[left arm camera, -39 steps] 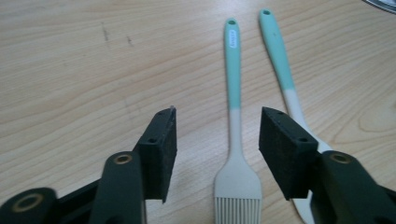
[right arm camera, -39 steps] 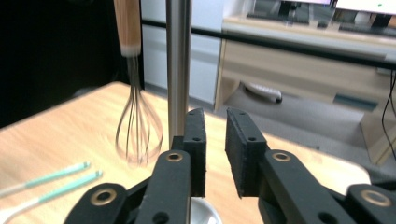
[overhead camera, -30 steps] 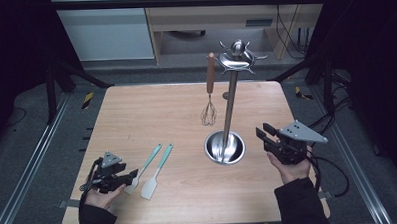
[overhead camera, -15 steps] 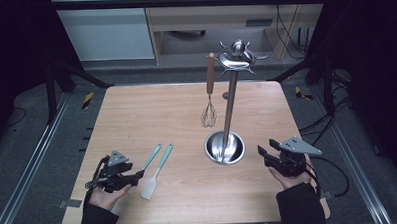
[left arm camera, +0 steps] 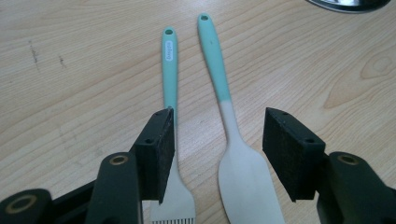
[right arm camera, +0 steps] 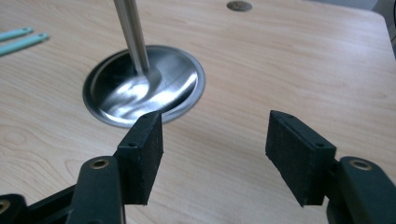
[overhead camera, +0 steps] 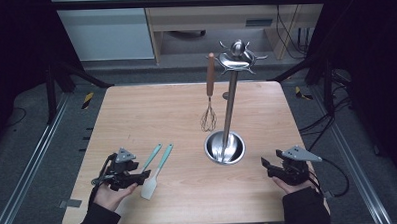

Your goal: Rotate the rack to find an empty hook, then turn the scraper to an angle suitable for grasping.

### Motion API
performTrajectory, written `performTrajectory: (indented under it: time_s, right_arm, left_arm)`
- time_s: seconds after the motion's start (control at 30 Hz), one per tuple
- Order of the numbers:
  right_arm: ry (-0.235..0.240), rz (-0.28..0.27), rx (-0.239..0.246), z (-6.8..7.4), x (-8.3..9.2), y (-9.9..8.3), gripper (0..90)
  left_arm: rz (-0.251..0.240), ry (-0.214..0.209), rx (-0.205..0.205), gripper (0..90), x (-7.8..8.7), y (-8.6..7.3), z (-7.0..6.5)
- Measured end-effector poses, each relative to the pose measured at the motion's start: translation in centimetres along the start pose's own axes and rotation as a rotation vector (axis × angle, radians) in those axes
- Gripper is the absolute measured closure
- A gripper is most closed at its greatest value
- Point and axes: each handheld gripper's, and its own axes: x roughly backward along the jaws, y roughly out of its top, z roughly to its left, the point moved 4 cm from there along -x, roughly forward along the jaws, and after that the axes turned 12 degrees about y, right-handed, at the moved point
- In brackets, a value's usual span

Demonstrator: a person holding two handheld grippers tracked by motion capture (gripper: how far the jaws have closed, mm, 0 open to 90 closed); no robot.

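Spatula (left arm camera: 243, 172), flat white blade and smooth teal handle, lies lengthwise between the left gripper's (left arm camera: 217, 154) wide jaws, handle pointing away; seemingly untouched. Right gripper's (right arm camera: 215, 154) jaws have just been opening, nothing between.

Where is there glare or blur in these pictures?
Right gripper view: bright glare on the steel base, and the pole looks soft. Left gripper view: the spatula and brush are sharp under even light. High view: the table is lit, the surroundings dark.

Bare wood lies between spatula (overhead camera: 151, 183) and steel stand (overhead camera: 225, 147) — a wide lane — whisk (overhead camera: 209, 114) hangs farther back
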Motion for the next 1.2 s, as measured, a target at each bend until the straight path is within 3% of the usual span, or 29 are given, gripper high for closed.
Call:
performTrajectory:
  time_s: [0.27,0.43,0.7,1.03,1.2]
  right_arm:
    - [-0.008,0.034,-0.004,-0.2,0.2,-0.9,36.4]
    - [-0.014,0.047,-0.001,-0.2,0.2,-0.9,37.5]
    - [-0.019,0.056,0.001,-0.2,0.1,-1.0,39.8]
    - [-0.011,0.060,0.012,-0.2,-0.1,-0.9,40.8]
    - [-0.007,0.064,0.013,0.0,-0.1,-0.9,41.6]
  left_arm:
    - [0.012,-0.007,-0.027,45.4,0.2,1.4,-1.0]
    - [0.047,-0.031,-0.054,48.2,-0.4,2.5,-1.8]
    - [0.077,-0.034,-0.092,52.5,-1.5,3.8,-3.1]
    - [0.162,-0.033,-0.101,57.7,-3.5,3.2,-3.7]
    - [0.182,-0.035,-0.108,60.4,-3.9,2.9,-3.7]
